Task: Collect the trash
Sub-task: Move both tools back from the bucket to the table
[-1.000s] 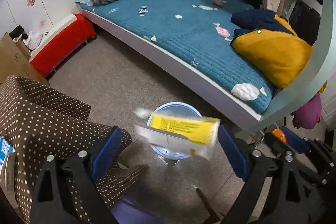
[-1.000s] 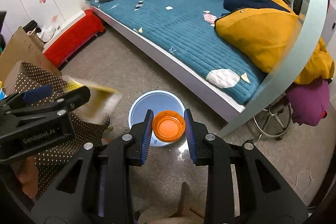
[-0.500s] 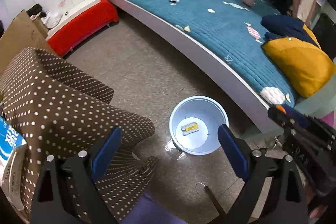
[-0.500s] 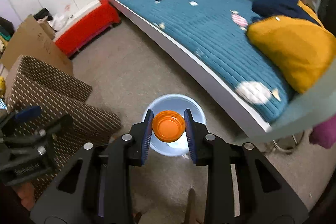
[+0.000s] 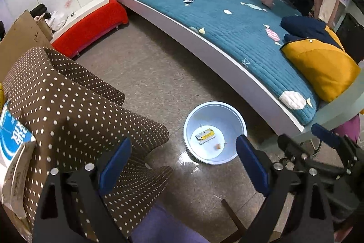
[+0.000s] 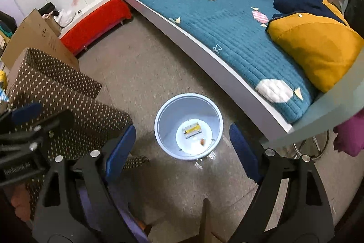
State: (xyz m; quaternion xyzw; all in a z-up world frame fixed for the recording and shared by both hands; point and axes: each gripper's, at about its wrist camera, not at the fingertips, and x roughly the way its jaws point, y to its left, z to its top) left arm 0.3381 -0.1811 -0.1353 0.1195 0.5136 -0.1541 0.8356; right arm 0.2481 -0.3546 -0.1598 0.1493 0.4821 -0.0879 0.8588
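1. Left tongs [image 5: 182, 161] wide apart, holding nothing.
2. Right tongs [image 6: 180, 145] opening, nothing between them.
3. Yellow box [image 6: 193, 129] and orange cap [image 6: 202, 141] lie in the pale-blue bin [image 6: 163, 129], lower centre.

The room is evenly and softly lit in both views; no single lamp can be made out. White glare is thrown back off the polished floor [image 5: 193, 165] just beside the pale bin [image 6: 159, 126]. Shadows are kept faint. Straight lines are bent hard by the fisheye, the bed edge [image 5: 204, 38] bowed, corners blacked out. Slight softness is seen toward the rims; the centre is held sharp.
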